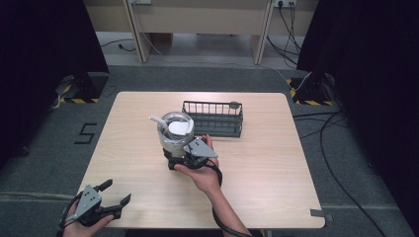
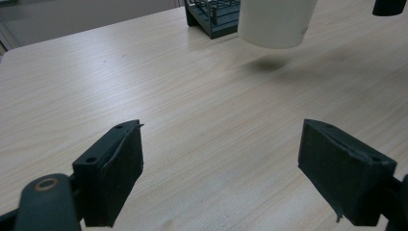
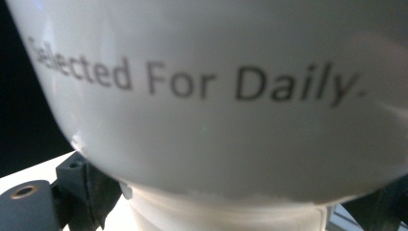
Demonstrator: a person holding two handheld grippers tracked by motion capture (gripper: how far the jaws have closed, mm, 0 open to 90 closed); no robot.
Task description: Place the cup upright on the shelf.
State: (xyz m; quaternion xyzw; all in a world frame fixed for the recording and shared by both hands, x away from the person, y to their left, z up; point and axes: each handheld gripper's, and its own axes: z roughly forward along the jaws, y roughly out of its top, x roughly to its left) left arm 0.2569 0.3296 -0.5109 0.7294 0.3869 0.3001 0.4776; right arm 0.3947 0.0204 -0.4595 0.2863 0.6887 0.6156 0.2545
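Right hand-held gripper (image 1: 177, 157) clamped on white cup (image 1: 174, 132), lifted clear of worktop (image 1: 276, 163), dish rack (image 1: 213, 118) just beyond. Left hand-held gripper (image 1: 114, 193) idle, jaws apart. Could slip or tip: grip low on base. Printed lettering legible from right gripper view; shadow under cup from left gripper view.

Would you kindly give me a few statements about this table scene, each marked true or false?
1. The right tongs grip the white cup. True.
2. The cup rests on the table. False: the left gripper view shows it lifted, its shadow beneath.
3. The left tongs are open with nothing between them. True.
4. The dark wire rack lies at the table's near edge. False: it sits toward the far side.
5. The cup bears printed lettering. True.
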